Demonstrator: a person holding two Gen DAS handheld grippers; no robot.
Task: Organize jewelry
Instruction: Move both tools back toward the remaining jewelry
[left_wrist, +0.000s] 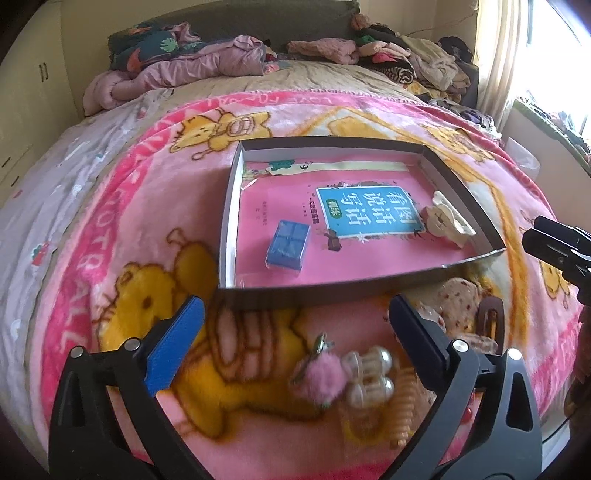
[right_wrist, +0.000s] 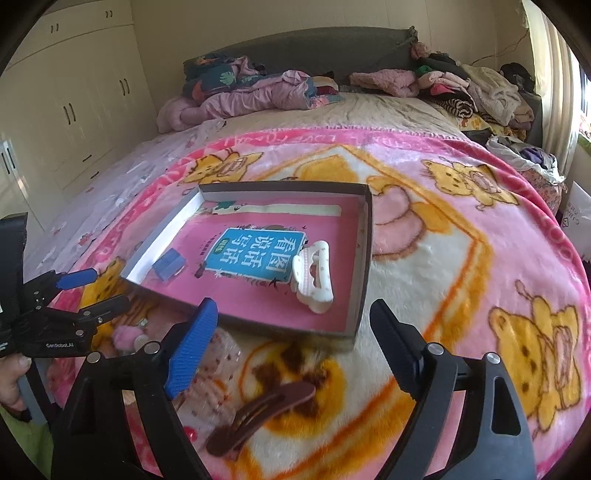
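Brown hair clip (right_wrist: 264, 417) at six o'clock between spread right gripper (right_wrist: 291, 365) fingers, long axis toward two; left gripper (left_wrist: 295, 332) likewise spread, empty.

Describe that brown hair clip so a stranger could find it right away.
Start at the shallow cardboard box on the pink bear blanket. Outside its near wall, between the right claw's open fingers, lies the brown snap clip. It is flat, dark and oval, unlike the spotted fabric piece beside it.
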